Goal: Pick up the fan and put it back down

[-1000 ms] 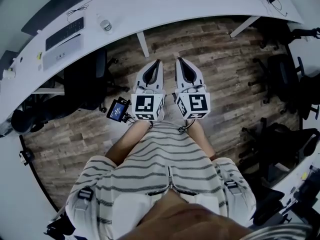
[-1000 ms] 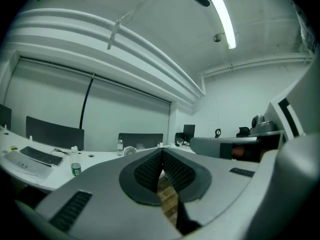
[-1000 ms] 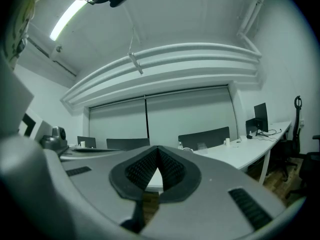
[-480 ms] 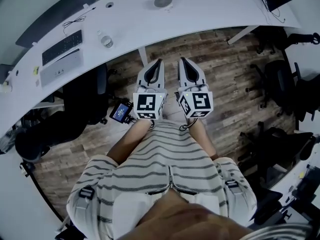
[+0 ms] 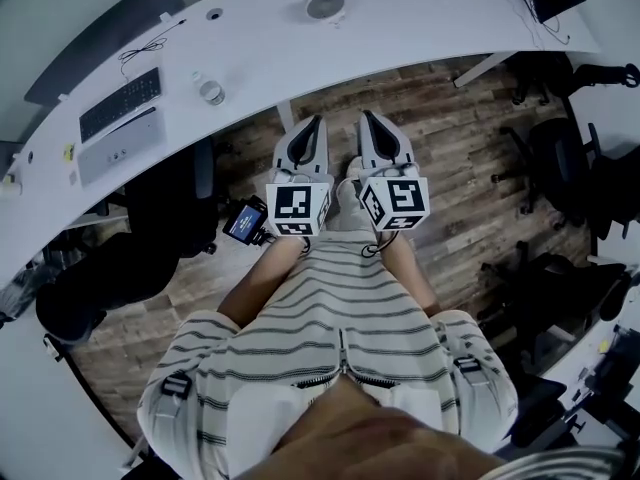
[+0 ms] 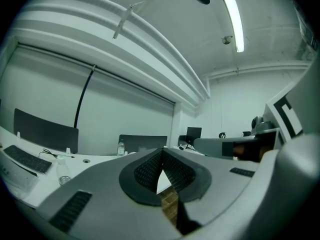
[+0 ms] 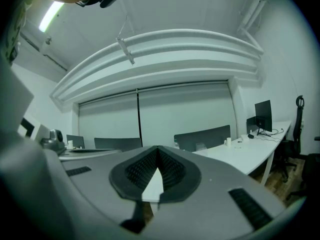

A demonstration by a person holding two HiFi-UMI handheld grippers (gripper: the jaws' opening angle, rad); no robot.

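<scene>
In the head view a small round white fan (image 5: 325,5) stands on the curved white desk (image 5: 400,28) at the top of the picture. Both grippers are held level side by side over the wooden floor, pointing at the desk and short of its edge. The left gripper (image 5: 317,120) is shut with nothing between its pads, and the left gripper view (image 6: 161,150) shows the same. My right gripper (image 5: 367,115) is shut and empty too, its pads meeting at the tip (image 7: 158,148). Neither gripper view shows the fan.
On the desk left of the fan lie a keyboard (image 5: 120,103), a silver laptop (image 5: 118,146) and a water bottle (image 5: 210,91). A black office chair (image 5: 170,183) stands left of the grippers, with more chairs (image 5: 560,158) at the right. A white desk leg (image 5: 285,118) is just ahead.
Both grippers and the person have moved forward toward the desk, so the desk and fan sit lower in the head view. The jaws stayed shut.
</scene>
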